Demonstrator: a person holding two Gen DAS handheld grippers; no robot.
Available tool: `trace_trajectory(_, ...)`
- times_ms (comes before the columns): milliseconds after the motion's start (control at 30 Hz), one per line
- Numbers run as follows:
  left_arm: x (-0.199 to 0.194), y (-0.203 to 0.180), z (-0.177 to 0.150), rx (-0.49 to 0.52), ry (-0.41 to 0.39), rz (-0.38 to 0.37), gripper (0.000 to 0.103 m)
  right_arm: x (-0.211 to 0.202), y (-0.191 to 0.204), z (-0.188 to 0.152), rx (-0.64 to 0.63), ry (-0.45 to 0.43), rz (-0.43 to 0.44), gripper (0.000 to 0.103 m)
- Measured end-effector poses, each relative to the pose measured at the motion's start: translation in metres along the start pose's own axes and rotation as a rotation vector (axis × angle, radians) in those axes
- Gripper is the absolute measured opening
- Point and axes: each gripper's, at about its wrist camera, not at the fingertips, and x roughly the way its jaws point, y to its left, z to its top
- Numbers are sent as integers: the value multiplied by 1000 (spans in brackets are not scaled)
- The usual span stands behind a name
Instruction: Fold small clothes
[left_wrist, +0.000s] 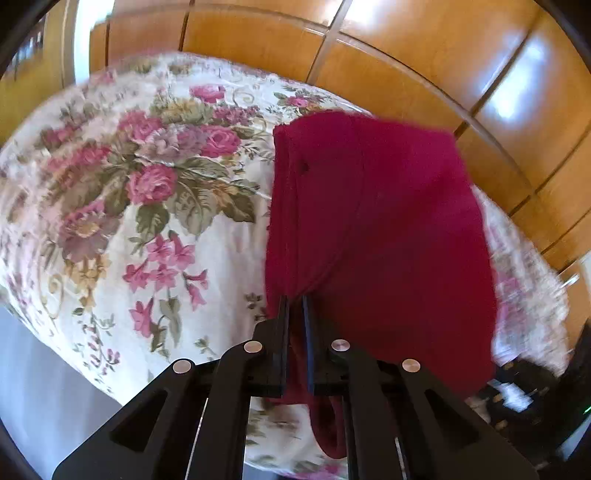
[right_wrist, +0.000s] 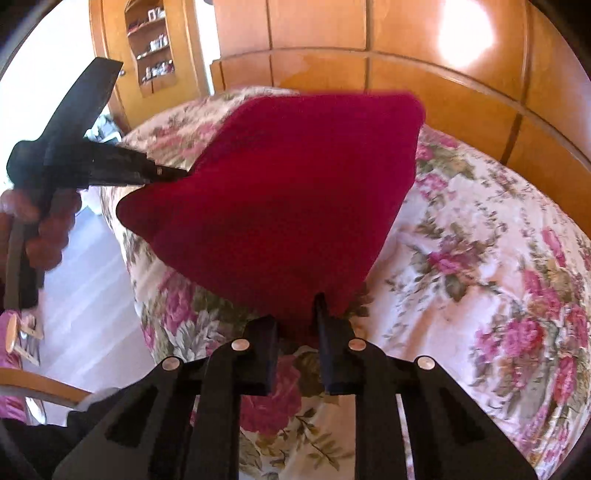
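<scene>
A small dark red garment (left_wrist: 373, 229) hangs folded above the flowered bed cover (left_wrist: 110, 206). My left gripper (left_wrist: 297, 299) is shut on its near edge, with cloth pinched between the fingers and a loop hanging below. In the right wrist view the same red garment (right_wrist: 280, 199) is stretched between both grippers. My right gripper (right_wrist: 297, 310) is shut on its lower corner. The left gripper (right_wrist: 173, 171) shows there at the left, held by a hand, gripping the garment's left corner.
A wooden headboard (right_wrist: 406, 85) and wardrobe panels (left_wrist: 406, 55) stand behind the bed. A wooden shelf unit (right_wrist: 151, 48) is at the back left. Pale floor (right_wrist: 85, 280) lies left of the bed, with a chair edge (right_wrist: 40, 391) near.
</scene>
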Motion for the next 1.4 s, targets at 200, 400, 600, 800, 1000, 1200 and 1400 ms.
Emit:
trace_trajectory(200,-24,0,12,-54,-63,-9,20,-9,-7,4,-17,27,7,27)
trace_trajectory(400,-53,-19,29,-33,-168,21,20,-47,-39,23,80,-22,94,54)
trace_trajectory(600,-48,-52,58,35,-225,31,20,-41,-76,76,285,-106,84,56)
trace_trajectory(800,-3,-62,60,110,-150,97,20,12,-95,131,463,-117,121,58)
trace_trajectory(1000,18,-44,38,103,-156,93,25,89,-86,142,392,-15,35,66)
trace_trajectory(1200,16,-34,37,60,-158,72,32,94,-78,136,322,-39,19,75)
trace_trajectory(1400,7,-35,35,69,-184,142,57,88,-75,138,303,-49,48,90)
